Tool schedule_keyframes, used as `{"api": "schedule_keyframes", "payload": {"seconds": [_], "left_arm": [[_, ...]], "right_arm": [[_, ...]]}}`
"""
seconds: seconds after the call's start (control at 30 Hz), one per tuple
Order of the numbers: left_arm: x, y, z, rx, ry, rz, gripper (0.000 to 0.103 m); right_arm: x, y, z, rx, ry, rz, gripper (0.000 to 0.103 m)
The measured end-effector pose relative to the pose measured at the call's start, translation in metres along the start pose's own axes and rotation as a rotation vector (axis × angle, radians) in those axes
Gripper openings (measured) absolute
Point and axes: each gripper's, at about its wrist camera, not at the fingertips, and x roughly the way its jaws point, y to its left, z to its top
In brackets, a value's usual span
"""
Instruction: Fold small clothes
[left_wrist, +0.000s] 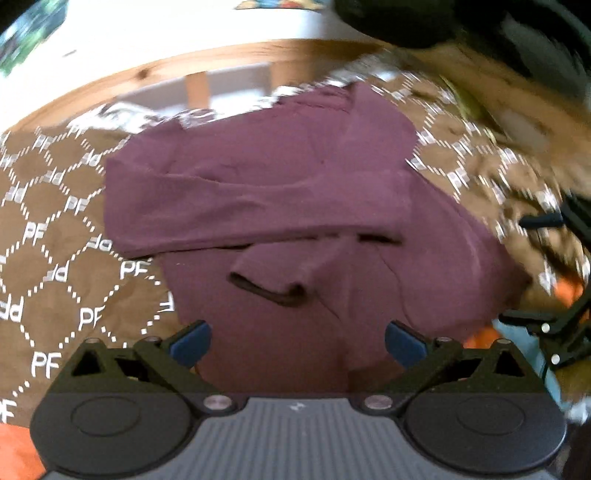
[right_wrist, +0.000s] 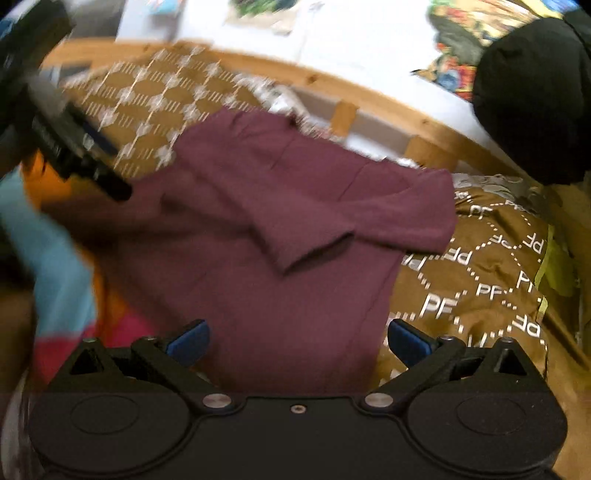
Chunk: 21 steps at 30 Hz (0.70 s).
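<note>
Blue-padded and spread wide, the left claw (left_wrist: 298, 341) grips nothing; it hangs just over the near hem of the maroon shirt (left_wrist: 266, 206), which lies straight ahead of it on the brown patterned bedspread (left_wrist: 55, 236). The right claw (right_wrist: 298, 341) is likewise wide apart and empty, over the same near edge but closer to the shirt's right border, where cloth gives way to bedspread.

Taking the shirt as the landmark: its long axis runs away from both claws toward the wooden bed rail (left_wrist: 122, 79) beyond its far end. One sleeve (left_wrist: 240, 206) is already laid across the body, and a cuff (left_wrist: 269, 284) points back toward the left claw, just ahead of its fingers. The near hem looks like the part to lift next, and both claws sit about equally close to it, left toward the middle, right at the side.

No container shows. Beside the shirt's left edge lie orange and light blue clothes (right_wrist: 55, 251); a dark rounded object (right_wrist: 532, 99) sits beyond its far right corner.
</note>
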Motion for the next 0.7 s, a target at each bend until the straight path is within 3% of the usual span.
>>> {"api": "schedule_keyframes", "payload": {"seconds": [0.1,0.37,0.43,0.53,0.63,0.7], "left_arm": [[-0.005,-0.019,-0.004,0.083,-0.012,0.028,0.102],[-0.008,-0.064,-0.021,0.307,-0.034,0.052,0.102],[-0.008,-0.069,-0.023,0.331,-0.035,0.064,0.102],[-0.005,-0.066,-0.022,0.290,-0.020,0.057,0.102],[-0.001,-0.059,-0.023,0.260,-0.004,0.059,0.102],[0.000,-0.057,-0.023,0.250,0.000,0.055,0.102]], "right_arm": [[-0.003,0.013,-0.009,-0.064,0.036,-0.009,0.102],[0.005,0.013,-0.021,0.014,0.063,0.029,0.100],[0.003,0.012,-0.020,0.002,0.062,0.027,0.094],[-0.006,0.004,-0.018,-0.033,0.046,-0.009,0.088],[-0.009,-0.006,-0.020,-0.038,0.067,-0.025,0.068],[-0.008,-0.009,-0.024,-0.057,0.091,-0.033,0.050]]}}
